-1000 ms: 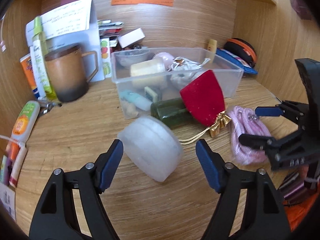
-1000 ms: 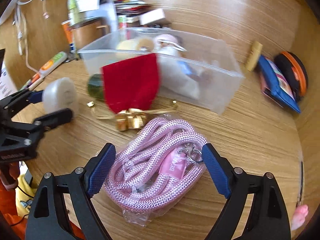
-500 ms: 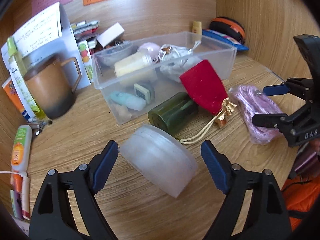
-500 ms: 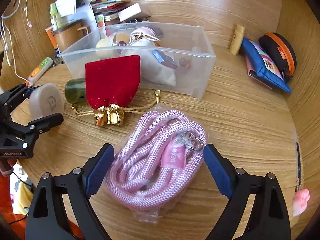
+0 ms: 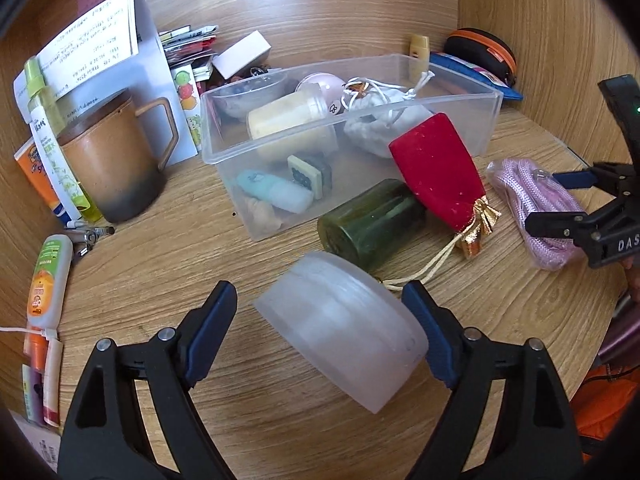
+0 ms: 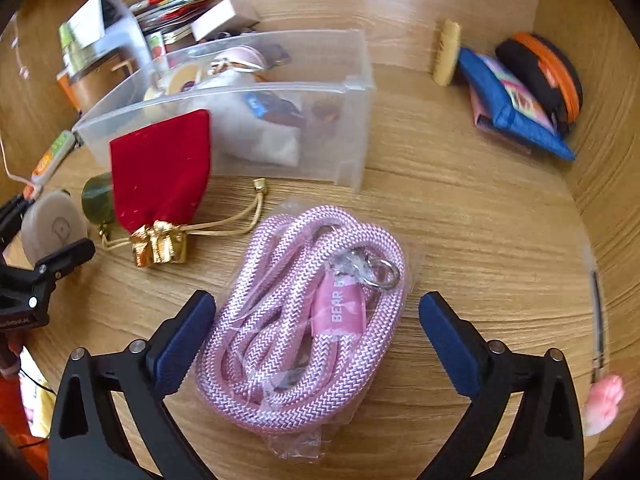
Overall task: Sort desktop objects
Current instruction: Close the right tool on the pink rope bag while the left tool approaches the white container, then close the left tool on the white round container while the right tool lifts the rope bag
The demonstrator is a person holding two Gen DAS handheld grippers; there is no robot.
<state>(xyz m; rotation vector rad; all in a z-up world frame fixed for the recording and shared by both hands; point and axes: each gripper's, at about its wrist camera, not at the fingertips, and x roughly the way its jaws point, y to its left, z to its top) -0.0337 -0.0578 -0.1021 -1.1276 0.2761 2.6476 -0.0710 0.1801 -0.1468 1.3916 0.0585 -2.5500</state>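
A frosted white round case (image 5: 344,326) lies tilted on the wooden desk between the wide-open jaws of my left gripper (image 5: 320,328); the pads are not pressing it. A bagged pink rope (image 6: 308,320) lies between the open jaws of my right gripper (image 6: 316,340); it also shows in the left wrist view (image 5: 536,204). A red velvet pouch (image 5: 436,168) leans on a dark green jar (image 5: 372,220) in front of the clear plastic bin (image 5: 452,96), which holds several small items. The round case also shows in the right wrist view (image 6: 52,228).
A brown mug (image 5: 108,160), papers and tubes stand at the back left. An orange-white tube (image 5: 46,280) lies at the left edge. A blue pouch (image 6: 512,108) and a black-orange case (image 6: 548,76) sit at the back right. Wooden walls enclose the desk.
Both grippers have moved closer over their objects: the left around the round case, the right lower around the pink rope. Neither has closed.
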